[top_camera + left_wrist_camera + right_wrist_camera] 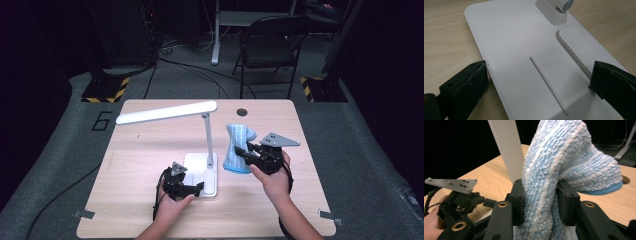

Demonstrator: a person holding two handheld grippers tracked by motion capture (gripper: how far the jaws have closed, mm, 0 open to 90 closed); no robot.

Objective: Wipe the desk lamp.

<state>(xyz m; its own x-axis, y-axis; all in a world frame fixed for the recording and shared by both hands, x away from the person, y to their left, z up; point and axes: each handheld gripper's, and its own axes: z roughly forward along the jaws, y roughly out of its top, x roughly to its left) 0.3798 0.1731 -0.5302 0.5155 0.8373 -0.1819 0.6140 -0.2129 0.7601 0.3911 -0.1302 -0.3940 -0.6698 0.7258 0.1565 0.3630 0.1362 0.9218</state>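
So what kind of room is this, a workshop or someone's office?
Probably a lab or recording studio rather than an office: the light wooden table stands alone on grey carpet amid dark surroundings, black stands with yellow-black striped bases flank it, and cables trail past a black folding chair.

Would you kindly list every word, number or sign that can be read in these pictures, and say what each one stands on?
"6": a large dark numeral on the grey floor mat left of the table.
A faint round symbol on the white lamp base, too faint to read.
Yellow-and-black hazard stripes on the stand bases, no words.
No text shows on the blue cloth or either tongs.
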